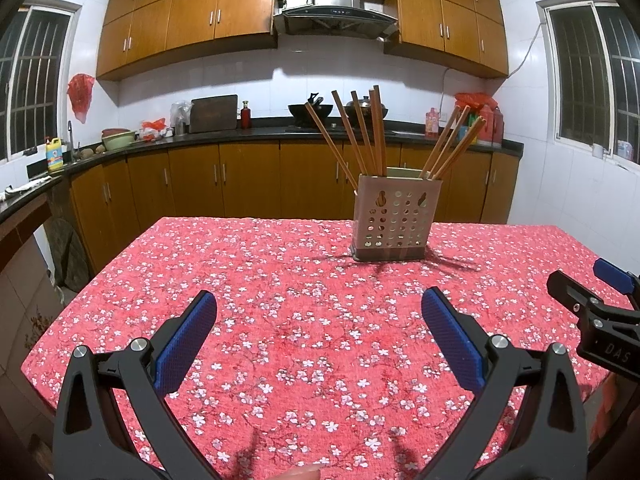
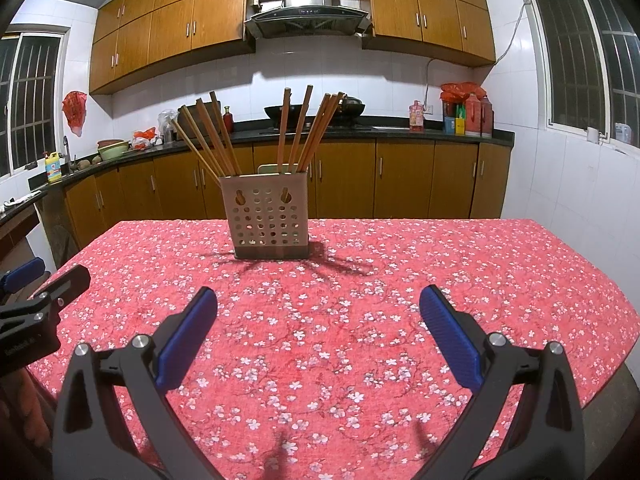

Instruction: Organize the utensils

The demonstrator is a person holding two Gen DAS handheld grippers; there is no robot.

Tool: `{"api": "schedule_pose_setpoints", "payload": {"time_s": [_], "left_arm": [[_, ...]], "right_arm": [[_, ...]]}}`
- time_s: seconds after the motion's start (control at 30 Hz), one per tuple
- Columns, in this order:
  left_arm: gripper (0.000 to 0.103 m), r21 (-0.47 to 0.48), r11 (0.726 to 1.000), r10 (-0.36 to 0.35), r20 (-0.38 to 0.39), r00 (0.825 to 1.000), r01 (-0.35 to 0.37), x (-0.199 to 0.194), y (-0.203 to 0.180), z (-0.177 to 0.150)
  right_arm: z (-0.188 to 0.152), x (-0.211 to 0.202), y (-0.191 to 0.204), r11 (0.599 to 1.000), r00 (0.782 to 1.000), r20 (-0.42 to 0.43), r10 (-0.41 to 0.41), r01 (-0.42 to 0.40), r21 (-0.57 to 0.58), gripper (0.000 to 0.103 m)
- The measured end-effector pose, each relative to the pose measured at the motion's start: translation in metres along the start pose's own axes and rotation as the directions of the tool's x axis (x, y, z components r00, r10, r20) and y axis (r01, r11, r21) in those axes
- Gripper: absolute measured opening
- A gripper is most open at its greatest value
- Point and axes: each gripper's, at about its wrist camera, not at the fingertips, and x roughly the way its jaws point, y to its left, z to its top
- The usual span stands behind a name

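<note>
1. Left black gripper with blue ribbed pads (image 1: 318, 334) and right black gripper with blue ribbed pads (image 2: 318, 332) are both hovering spread wide, grasping nothing, over the red floral tablecloth (image 2: 400, 320).
2. Perforated beige plastic utensil holder (image 2: 267, 216) is standing mid-table; it looks light, so a sideways nudge is likely tipping it.
3. Brown wooden chopsticks (image 2: 296, 132) are fanning outward from both compartments; a reaching finger is risking snagging them, levering the holder over.

I face a kitchen with white tiled walls (image 1: 192, 80), orange-brown wooden cabinets (image 1: 192, 20) above and below a dark countertop (image 1: 224, 134), a steel range hood (image 1: 334, 8), and barred windows (image 2: 588, 52) dark on both sides.
</note>
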Motion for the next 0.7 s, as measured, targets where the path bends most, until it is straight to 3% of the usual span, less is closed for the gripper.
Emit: {"api": "schedule_pose_setpoints", "payload": {"time_s": [0.7], "left_arm": [[0.101,-0.011,1.000,0.000,-0.012,1.000,0.000,0.0025,-0.0016,-0.0001]], "right_arm": [[-0.0009,-0.0004,0.0013,1.000,1.000,-0.005,0.002,-0.002,0.001,0.099]]}}
